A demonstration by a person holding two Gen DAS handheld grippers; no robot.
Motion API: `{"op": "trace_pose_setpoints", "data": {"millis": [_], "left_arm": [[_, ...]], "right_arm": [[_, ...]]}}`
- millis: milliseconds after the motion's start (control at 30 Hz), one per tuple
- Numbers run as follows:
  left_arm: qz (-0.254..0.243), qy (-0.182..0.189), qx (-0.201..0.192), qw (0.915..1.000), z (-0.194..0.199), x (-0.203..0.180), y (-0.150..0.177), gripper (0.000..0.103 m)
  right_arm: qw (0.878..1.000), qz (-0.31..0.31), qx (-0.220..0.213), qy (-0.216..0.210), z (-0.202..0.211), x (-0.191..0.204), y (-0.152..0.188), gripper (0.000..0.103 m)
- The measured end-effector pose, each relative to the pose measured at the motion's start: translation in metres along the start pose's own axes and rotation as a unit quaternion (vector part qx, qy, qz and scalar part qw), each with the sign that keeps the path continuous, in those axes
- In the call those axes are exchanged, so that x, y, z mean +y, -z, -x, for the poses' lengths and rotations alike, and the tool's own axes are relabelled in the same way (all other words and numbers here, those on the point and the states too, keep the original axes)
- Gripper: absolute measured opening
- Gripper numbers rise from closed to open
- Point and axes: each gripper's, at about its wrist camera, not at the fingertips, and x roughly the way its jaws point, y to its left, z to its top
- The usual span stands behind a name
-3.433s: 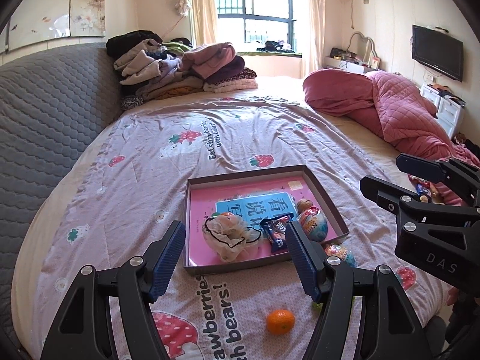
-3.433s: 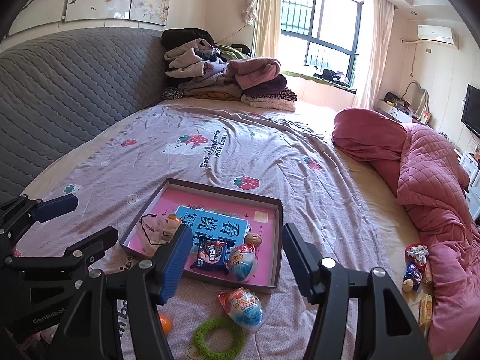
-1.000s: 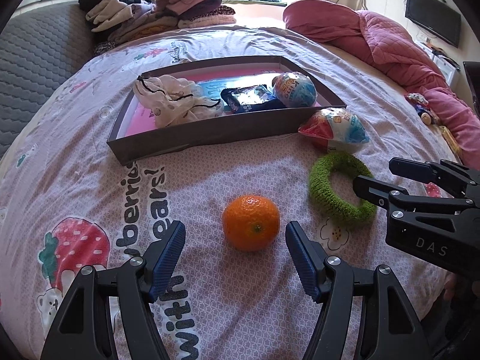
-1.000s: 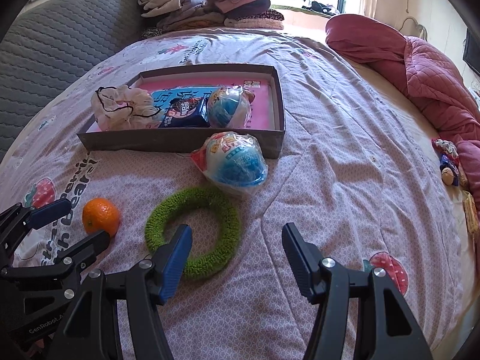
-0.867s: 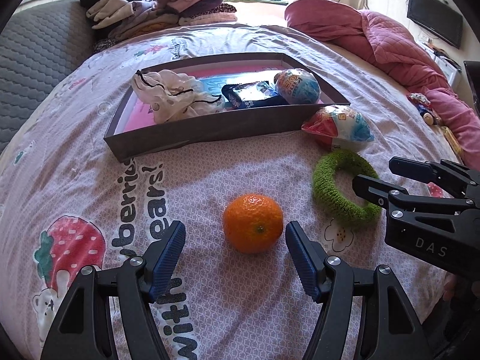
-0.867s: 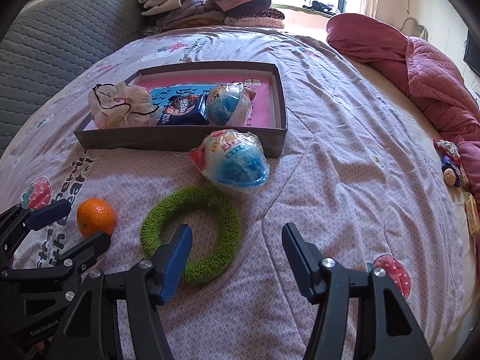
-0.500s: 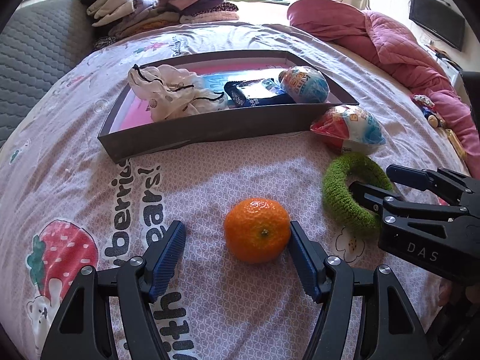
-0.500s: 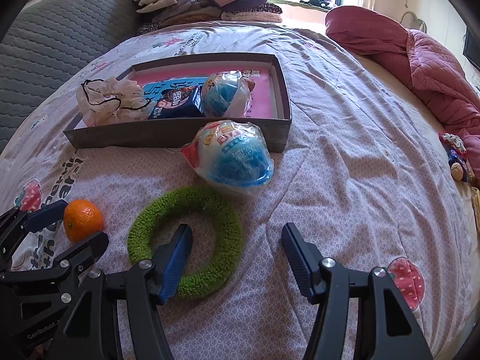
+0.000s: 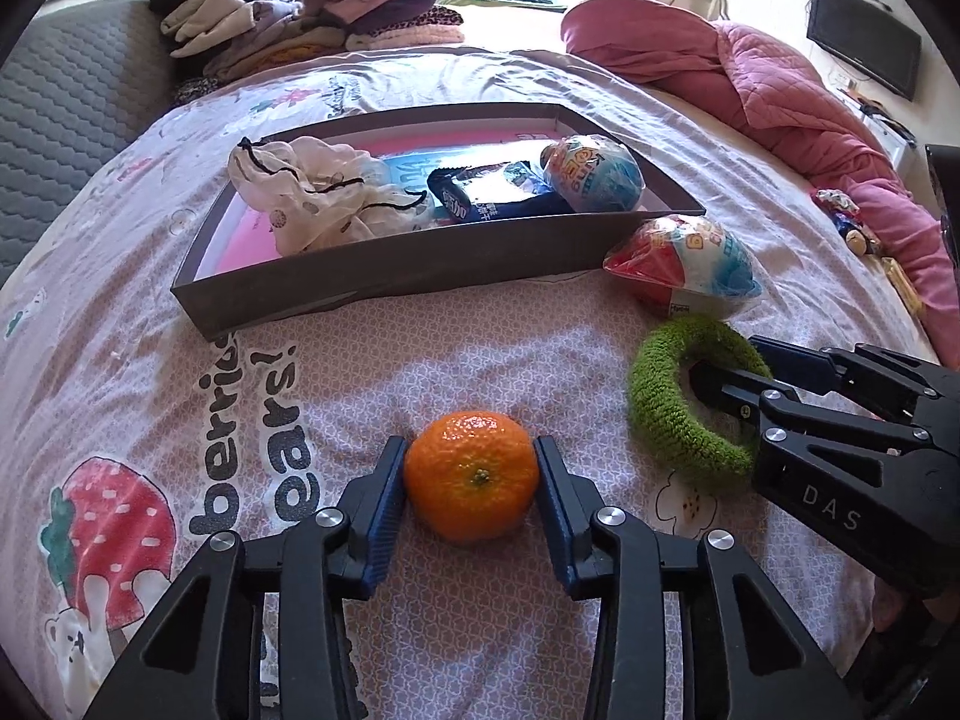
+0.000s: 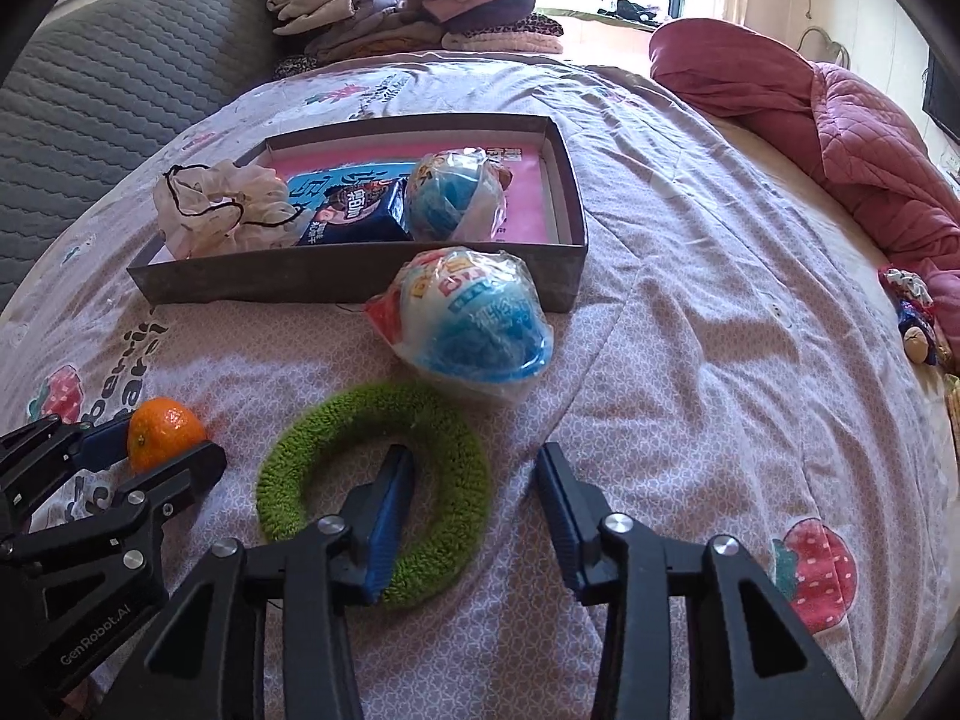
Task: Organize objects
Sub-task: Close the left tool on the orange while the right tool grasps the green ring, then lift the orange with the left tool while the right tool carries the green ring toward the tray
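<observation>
An orange mandarin [image 9: 471,492] lies on the bedsheet, and my left gripper [image 9: 473,483] is shut on it, both pads touching its sides; it also shows in the right wrist view [image 10: 163,432]. A green fuzzy ring [image 10: 456,456] lies beside it. My right gripper [image 10: 474,480] is open, with its left finger inside the ring's hole and its right finger outside the ring's right side. A wrapped toy egg [image 10: 474,318] lies just in front of the grey tray [image 10: 354,288].
The tray holds a white drawstring pouch [image 9: 312,192], a dark snack packet [image 9: 492,198] and another wrapped egg [image 9: 591,174]. Folded clothes [image 9: 312,18] are piled at the bed's far end. A pink quilt [image 9: 780,96] lies at the right.
Both grippers have come down and forward to the bed. My left gripper has closed on the mandarin. My right gripper has narrowed and now straddles the ring's right side.
</observation>
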Motion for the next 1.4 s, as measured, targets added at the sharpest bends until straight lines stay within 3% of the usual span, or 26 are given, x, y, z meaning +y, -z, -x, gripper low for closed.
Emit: {"op": "trace_pose_setpoints", "data": {"millis": [67, 167, 1400], "left_arm": [[-0.001, -0.001, 0.001, 1.0, 0.0, 0.0, 0.0, 0.041], [0.002, 0.0, 0.007, 1.0, 0.001, 0.001, -0.002, 0.041], [0.022, -0.005, -0.053, 0.9983, 0.069, 0.016, -0.012, 0.041]], "right_arm": [[1.0, -0.001, 0.0, -0.001, 0.001, 0.0, 0.0, 0.024], [1.0, -0.001, -0.001, -0.004, 0.003, 0.0, 0.0, 0.017], [0.997, 0.036, -0.071, -0.025, 0.079, 0.034, -0.017, 0.014]]}}
